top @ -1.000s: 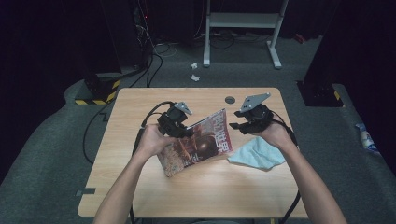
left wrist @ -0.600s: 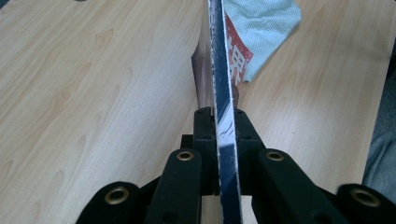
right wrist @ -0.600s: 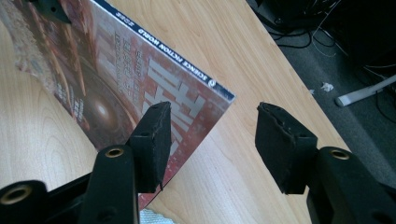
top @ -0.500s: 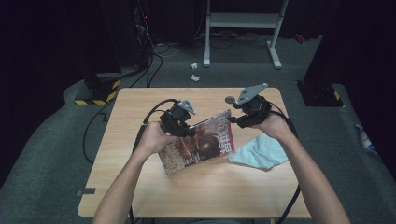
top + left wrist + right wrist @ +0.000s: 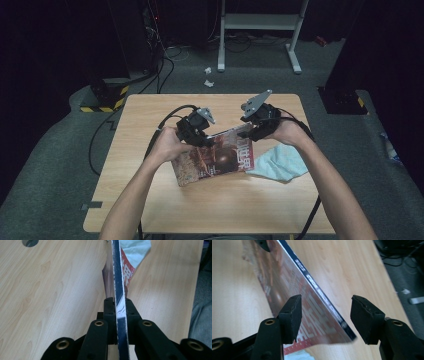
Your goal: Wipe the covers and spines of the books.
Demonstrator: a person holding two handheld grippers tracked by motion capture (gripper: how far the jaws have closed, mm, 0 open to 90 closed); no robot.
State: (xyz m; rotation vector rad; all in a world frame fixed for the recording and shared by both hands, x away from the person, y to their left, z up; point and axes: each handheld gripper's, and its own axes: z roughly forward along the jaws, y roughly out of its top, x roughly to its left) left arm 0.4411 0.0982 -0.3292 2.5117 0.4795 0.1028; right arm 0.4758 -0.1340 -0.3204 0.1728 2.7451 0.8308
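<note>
A magazine (image 5: 220,157) with a reddish-brown cover is held tilted over the wooden table (image 5: 150,115). My left gripper (image 5: 207,141) is shut on its spine edge. In the left gripper view the magazine (image 5: 117,277) runs edge-on away from the left gripper (image 5: 119,307), both pads pressed on it. My right gripper (image 5: 248,134) hovers at the magazine's far right corner. Its jaws have just been opening. In the right gripper view the magazine's (image 5: 294,285) dark spine edge passes between the wide-apart pads of the right gripper (image 5: 325,315), and neither pad presses on it.
A light blue cloth (image 5: 280,162) lies crumpled on the table right of the magazine, under my right forearm. A grey round disc (image 5: 30,242) sits in the tabletop. Black cables trail left from the grippers. A white stand (image 5: 260,25) and a striped base (image 5: 102,102) sit on the floor behind.
The right gripper has let go of the magazine's corner, opened and drawn slightly up and away toward the far edge. The left gripper has kept the magazine nearly still.
</note>
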